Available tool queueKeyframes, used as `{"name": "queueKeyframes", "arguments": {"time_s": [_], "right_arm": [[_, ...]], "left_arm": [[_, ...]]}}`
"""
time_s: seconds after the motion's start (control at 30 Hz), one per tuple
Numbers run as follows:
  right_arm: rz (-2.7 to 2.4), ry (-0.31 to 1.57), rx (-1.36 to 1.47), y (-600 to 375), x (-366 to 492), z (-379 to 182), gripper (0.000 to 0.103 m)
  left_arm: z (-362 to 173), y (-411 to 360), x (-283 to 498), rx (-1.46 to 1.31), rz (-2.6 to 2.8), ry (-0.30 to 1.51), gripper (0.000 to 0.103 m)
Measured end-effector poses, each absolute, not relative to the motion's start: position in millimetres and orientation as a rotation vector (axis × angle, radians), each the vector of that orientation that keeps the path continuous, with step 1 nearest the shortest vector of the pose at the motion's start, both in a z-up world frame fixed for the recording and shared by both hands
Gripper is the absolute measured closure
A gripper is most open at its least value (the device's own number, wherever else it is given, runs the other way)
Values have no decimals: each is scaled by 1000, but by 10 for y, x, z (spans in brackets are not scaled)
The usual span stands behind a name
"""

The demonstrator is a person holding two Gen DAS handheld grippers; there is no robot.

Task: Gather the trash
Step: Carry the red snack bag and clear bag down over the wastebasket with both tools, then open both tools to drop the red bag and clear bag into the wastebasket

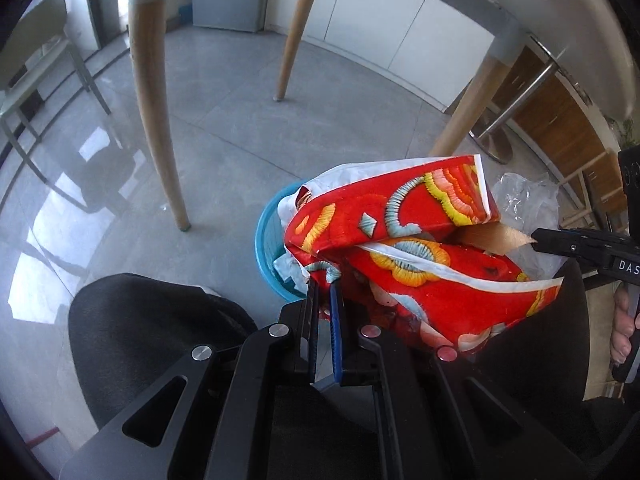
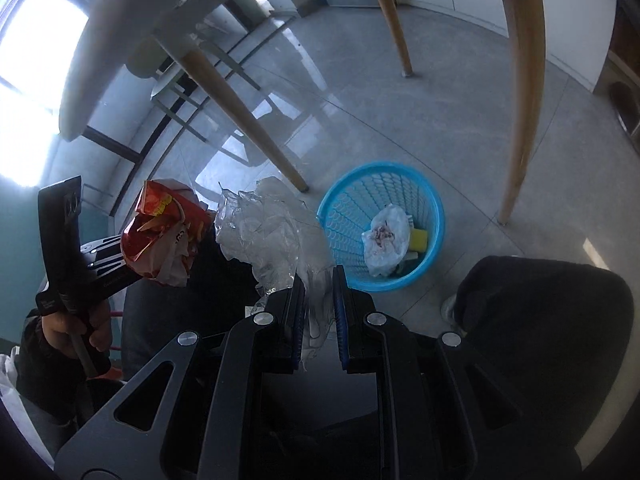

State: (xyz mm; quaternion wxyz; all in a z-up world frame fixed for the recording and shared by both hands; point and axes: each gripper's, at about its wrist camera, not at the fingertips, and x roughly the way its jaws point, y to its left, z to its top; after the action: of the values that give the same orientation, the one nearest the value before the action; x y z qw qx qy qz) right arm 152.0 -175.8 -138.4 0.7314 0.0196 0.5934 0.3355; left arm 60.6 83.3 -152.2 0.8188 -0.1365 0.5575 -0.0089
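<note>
Risk, red wrapper: red printed wrapper [image 1: 404, 248] is broad and stiff-creased, wider than it looks against the blue basket [image 2: 434, 216]; judged likely to catch on the rim or slide off outside if let go off-centre.
Risk, clear film: crumpled clear plastic [image 2: 276, 232] is light and springy; judged apt to cling to the pads or drift past the basket when released.
Risk, aim: in the right wrist view the basket sits right of both loads, not under them, so a release here would probably land on the floor.
Left claw [image 1: 325, 292]: jaws nearly together, clamped on a lower corner of the red wrapper.
Right claw [image 2: 316, 292]: jaws narrowly apart, pinching a tail of the clear plastic.
Where the trash is: both pieces held in the air above the grey floor; the left wrist view shows the wrapper over part of the basket.
Materials: wrapper glossy, red with yellow and pale blue cloud shapes, white edging, brown inner face; film transparent, wrinkled.
Basket: round, tapering, perforated plastic wall, already holding a white bag [image 2: 386, 238] and a yellow sponge [image 2: 419, 238].
Floor: smooth grey tile, reflective.
</note>
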Motion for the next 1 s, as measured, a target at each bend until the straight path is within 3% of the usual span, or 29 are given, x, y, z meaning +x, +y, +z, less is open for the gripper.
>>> {"name": "queueKeyframes", "arguments": {"time_s": [0.5, 1.0], "right_arm": [[560, 1520, 179, -1635, 2311, -2621, 90], [484, 1585, 62, -1337, 2561, -3110, 88]], "left_arm": [[-2437, 728, 1302, -337, 65, 1400, 98], [-2877, 687, 1661, -303, 103, 1502, 98]]}}
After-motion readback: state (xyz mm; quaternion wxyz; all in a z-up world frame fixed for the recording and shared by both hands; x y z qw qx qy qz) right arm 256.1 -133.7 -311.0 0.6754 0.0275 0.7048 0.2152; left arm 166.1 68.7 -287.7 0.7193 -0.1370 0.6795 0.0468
